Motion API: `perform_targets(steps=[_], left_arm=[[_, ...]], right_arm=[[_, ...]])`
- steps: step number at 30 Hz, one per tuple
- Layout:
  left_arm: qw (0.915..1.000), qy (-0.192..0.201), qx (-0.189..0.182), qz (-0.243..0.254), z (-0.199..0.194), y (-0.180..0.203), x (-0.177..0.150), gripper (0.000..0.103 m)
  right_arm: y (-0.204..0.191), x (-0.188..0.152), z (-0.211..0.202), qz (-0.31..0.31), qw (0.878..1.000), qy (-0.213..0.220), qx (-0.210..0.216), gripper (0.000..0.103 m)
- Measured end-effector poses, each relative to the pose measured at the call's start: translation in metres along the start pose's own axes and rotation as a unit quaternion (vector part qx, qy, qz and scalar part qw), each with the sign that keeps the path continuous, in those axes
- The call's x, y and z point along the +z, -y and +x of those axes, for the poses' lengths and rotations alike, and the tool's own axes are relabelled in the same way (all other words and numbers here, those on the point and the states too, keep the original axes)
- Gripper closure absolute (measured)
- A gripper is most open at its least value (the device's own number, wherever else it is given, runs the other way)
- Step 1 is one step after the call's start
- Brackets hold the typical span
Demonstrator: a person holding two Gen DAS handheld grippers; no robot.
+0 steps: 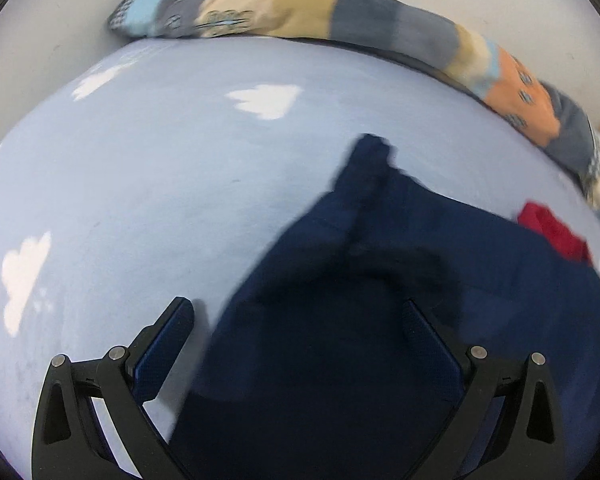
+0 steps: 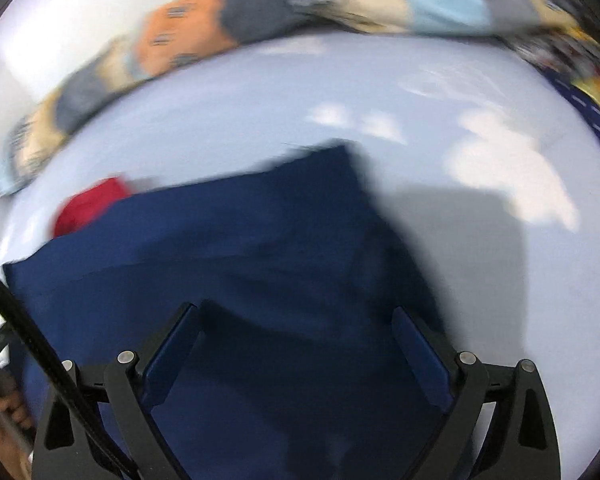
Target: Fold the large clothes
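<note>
One large navy-blue fabric garment (image 1: 380, 320) lies spread on a pale blue bed sheet printed with white clouds (image 1: 140, 184). In the left wrist view it covers the lower right part of the sheet, and a narrow part of it reaches up toward the middle of the bed. In the right wrist view the same garment (image 2: 260, 248) fills the lower centre, with a squared corner at its far edge.

The left gripper (image 1: 298, 312) has its two black fingers with blue pads spread wide apart and nothing between them. Its left finger (image 1: 176, 320) is over bare sheet just beside the garment's edge, and its right finger (image 1: 416, 324) is over the navy cloth. The right gripper (image 2: 296, 320) is likewise wide open and holds nothing, with both fingers over the garment. Whether either gripper touches the cloth cannot be told.

One small piece of red fabric (image 1: 556, 232) peeks out at the garment's far edge, touching or tucked under it; it also appears in the right wrist view (image 2: 90, 206). One long patchwork quilt in tan, grey, orange and light blue (image 1: 340, 12) lies bunched along the far side of the bed against a white wall (image 1: 40, 40). Three white clouds are visible on the sheet in the left view. A black cable (image 2: 32, 340) crosses the lower left of the right view, beside a person's hand (image 2: 4, 416). Both views are blurred.
</note>
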State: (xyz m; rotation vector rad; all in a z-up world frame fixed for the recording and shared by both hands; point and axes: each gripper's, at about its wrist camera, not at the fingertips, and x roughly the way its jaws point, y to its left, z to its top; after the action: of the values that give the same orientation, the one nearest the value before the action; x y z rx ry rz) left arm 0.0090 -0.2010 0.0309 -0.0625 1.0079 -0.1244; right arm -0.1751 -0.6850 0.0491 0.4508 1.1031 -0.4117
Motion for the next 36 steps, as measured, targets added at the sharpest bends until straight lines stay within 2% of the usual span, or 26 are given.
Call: perform_targets(steps=[3,7,10,12,15,17,19,20,21,23,24,26,28,29,31,32,35,36], left_arm=[[0.9995,0.022,-0.011,0.020,-0.025,0.010,-0.004,0.000],[0.9928,0.046,-0.052,0.098,-0.066,0.058,-0.038,0.000],[0.9819,0.013,-0.096,0.163,-0.077,0.089,-0.082,0.000],[0.9783,-0.011,-0.092,0.185,-0.076,0.093,-0.103,0.000],[0.9789,-0.040,-0.078,0.185,-0.062,0.080,-0.121,0.000],[0.9779,-0.026,-0.055,0.200,-0.067,0.078,-0.128,0.000],[0.9812,-0.010,-0.042,0.188,-0.083,0.072,-0.138,0.000],[0.9821,0.003,-0.053,0.181,-0.094,0.070,-0.144,0.000],[0.9812,0.016,-0.076,0.176,-0.107,0.070,-0.151,0.000],[0.9766,0.023,-0.109,0.184,-0.120,0.078,-0.165,0.000],[0.9739,0.027,-0.122,0.190,-0.125,0.083,-0.176,0.000],[0.9626,0.026,-0.151,0.223,-0.130,0.103,-0.203,0.000],[0.9523,0.034,-0.144,0.267,-0.128,0.123,-0.224,0.000],[0.9460,0.033,-0.129,0.296,-0.123,0.134,-0.234,0.000],[0.9387,0.044,-0.082,0.332,-0.113,0.143,-0.248,0.000],[0.9365,0.045,-0.075,0.340,-0.111,0.144,-0.250,0.000],[0.9428,0.035,-0.075,0.323,-0.113,0.137,-0.242,0.000],[0.9459,0.038,-0.077,0.313,-0.119,0.131,-0.239,0.000]], right_arm=[[-0.003,-0.007,-0.022,-0.011,1.000,0.017,0.018,0.005],[-0.044,-0.035,-0.055,-0.076,0.995,0.041,0.059,0.005],[-0.076,-0.073,-0.067,-0.117,0.986,0.025,0.119,0.005],[-0.085,-0.097,-0.063,-0.132,0.982,-0.002,0.137,0.005],[-0.070,-0.117,-0.051,-0.127,0.984,-0.024,0.123,0.005],[-0.053,-0.122,-0.053,-0.124,0.988,-0.014,0.090,0.005],[-0.037,-0.124,-0.066,-0.116,0.992,0.002,0.041,0.005],[-0.031,-0.129,-0.076,-0.105,0.993,0.008,0.050,0.005],[-0.020,-0.135,-0.090,-0.083,0.993,0.013,0.085,0.005],[-0.006,-0.145,-0.106,-0.055,0.990,0.022,0.128,0.005],[0.000,-0.154,-0.117,-0.040,0.988,0.031,0.144,0.005],[0.010,-0.170,-0.126,-0.028,0.987,0.042,0.151,0.005],[0.007,-0.179,-0.129,-0.022,0.987,0.045,0.153,0.005],[0.009,-0.186,-0.127,-0.018,0.985,0.040,0.167,0.005],[0.011,-0.188,-0.116,-0.007,0.981,0.021,0.192,0.005],[0.013,-0.190,-0.109,-0.003,0.982,0.012,0.187,0.005],[0.030,-0.187,-0.095,0.023,0.989,-0.002,0.147,0.005],[0.039,-0.188,-0.097,0.034,0.993,0.004,0.111,0.005]])
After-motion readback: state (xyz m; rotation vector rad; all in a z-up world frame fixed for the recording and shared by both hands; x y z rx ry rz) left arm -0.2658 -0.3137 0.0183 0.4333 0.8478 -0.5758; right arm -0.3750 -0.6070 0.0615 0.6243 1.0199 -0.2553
